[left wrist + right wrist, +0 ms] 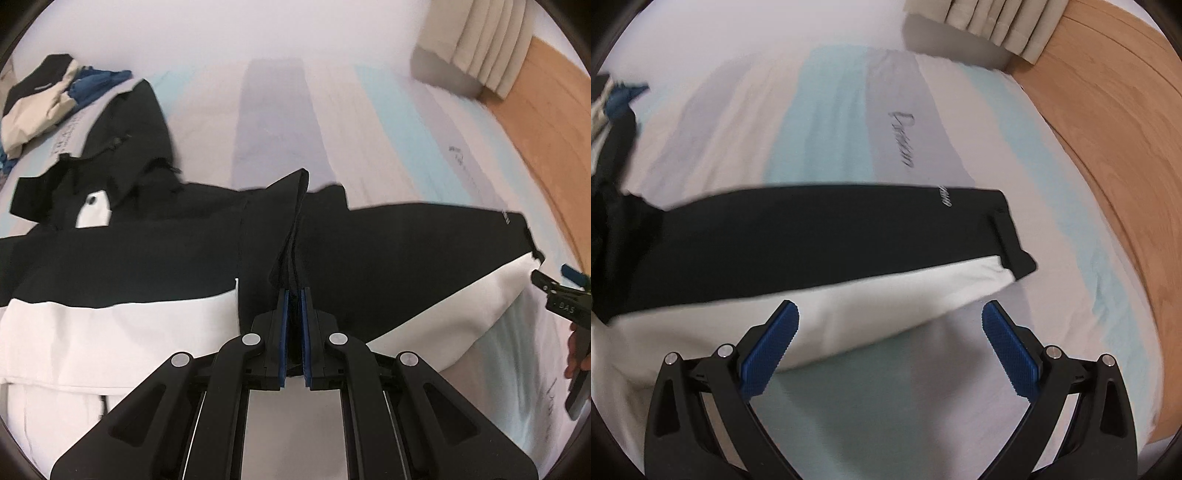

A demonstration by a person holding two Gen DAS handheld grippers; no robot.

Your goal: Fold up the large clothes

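Observation:
A large black and white jacket (147, 258) lies spread across the striped bed. My left gripper (294, 295) is shut on a raised fold of its black cloth, which stands up in a ridge between the blue pads. One sleeve (831, 236) stretches to the right, black above and white below, ending in a black cuff (1012, 240). My right gripper (890, 314) hovers open just in front of that sleeve's white edge, nothing between its fingers. It also shows at the right edge of the left wrist view as the right gripper (554, 291), near the cuff.
A bundle of cream, black and blue clothes (44, 107) lies at the bed's far left. The bedsheet (849, 122) has pale blue, grey and white stripes with script lettering. A wooden floor (1108, 129) runs along the right side, with beige curtains (993, 18) beyond.

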